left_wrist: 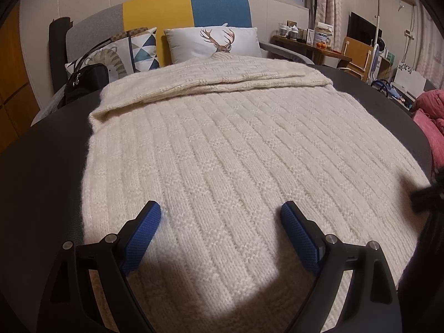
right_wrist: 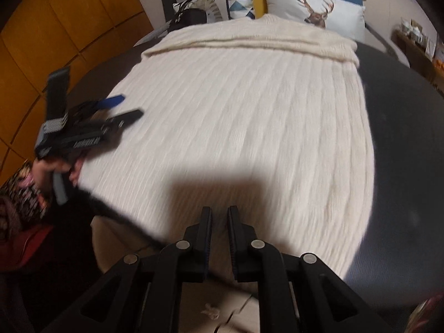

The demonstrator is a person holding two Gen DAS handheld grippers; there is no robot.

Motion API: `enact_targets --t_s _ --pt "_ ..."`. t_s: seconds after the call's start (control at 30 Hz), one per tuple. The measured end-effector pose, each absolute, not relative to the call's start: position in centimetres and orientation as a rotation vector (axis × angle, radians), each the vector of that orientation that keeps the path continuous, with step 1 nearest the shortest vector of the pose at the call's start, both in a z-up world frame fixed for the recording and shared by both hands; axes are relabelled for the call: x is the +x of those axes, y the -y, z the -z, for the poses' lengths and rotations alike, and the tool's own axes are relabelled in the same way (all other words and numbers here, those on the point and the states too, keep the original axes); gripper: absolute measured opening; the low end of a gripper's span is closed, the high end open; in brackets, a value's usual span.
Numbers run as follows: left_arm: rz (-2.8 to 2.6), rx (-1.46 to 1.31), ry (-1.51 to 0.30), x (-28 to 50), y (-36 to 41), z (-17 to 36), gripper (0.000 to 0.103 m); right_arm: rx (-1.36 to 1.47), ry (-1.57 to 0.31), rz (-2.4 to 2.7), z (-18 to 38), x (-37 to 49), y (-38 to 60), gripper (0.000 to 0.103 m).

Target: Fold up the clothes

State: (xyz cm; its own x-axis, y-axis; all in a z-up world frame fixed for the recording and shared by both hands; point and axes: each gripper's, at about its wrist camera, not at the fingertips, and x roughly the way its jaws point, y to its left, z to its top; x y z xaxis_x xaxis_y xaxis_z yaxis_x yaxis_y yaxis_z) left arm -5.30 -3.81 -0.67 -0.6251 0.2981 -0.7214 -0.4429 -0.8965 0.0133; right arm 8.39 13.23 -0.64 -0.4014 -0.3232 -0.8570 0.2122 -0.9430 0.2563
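**Handling notes: cream knit on round table, fold partly made**

Spreading across most of a dark round table [left_wrist: 41, 172], the cream knit garment [left_wrist: 236, 149] lay flat, far end already turned back on itself in a thick band [left_wrist: 222, 79] near the pillows.

Material, judged: chunky ribbed knit, soft and floppy, no stiffness of its own, prob. fairly heavy for a garment. Fuzzy surface should grip the textured pads well; slip unlikely. Not fragile, but loose stitches could snag on a fingertip and the fabric stretches if dragged by one corner. Better taken at two pts along a hem or edge, pinching both layers, than in the middle of the panel.

Left gripper [left_wrist: 220, 213]: fingers spread wide, nothing between them, blue pads [left_wrist: 144, 233] poised over the near-left part of the knit; contact w/ fabric not clear. Seen also from right wrist view [right_wrist: 119, 108], held in a hand [right_wrist: 52, 169].

Right gripper [right_wrist: 219, 216]: fingers nearly together, narrow gap, nothing visibly caught. It sat at the near edge of the garment, over the table rim; view blurred.

Edges/room: near hem lay close to the table rim, left side edge [left_wrist: 88, 149] free w/ bare table beside it, right side likewise. Handbag [left_wrist: 83, 80] and pillows [left_wrist: 216, 43] crowded the far end; pink fabric [left_wrist: 433, 127] at far right. Open table at both sides gave room to swing a fold inward.
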Motion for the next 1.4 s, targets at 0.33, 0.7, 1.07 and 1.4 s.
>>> enact_targets --t_s 0.33,0.7,1.07,1.4 --pt "-2.496 -1.058 -0.264 -5.4 3.9 0.6 0.091 1.389 0.129 2.381 -1.4 5.8 -10.3 0.013" --pt "-2.497 -1.054 -0.260 -5.4 3.9 0.7 0.091 1.455 -0.064 2.297 0.8 7.2 -6.6 0.017" --pt "-2.480 -1.099 -0.327 -5.4 3.6 0.2 0.091 1.348 -0.103 2.337 -0.9 3.6 -4.3 0.017" --pt "-2.566 -1.079 -0.406 -6.0 4.1 -0.7 0.091 1.393 -0.058 2.344 -1.3 -0.4 -6.7 0.019"
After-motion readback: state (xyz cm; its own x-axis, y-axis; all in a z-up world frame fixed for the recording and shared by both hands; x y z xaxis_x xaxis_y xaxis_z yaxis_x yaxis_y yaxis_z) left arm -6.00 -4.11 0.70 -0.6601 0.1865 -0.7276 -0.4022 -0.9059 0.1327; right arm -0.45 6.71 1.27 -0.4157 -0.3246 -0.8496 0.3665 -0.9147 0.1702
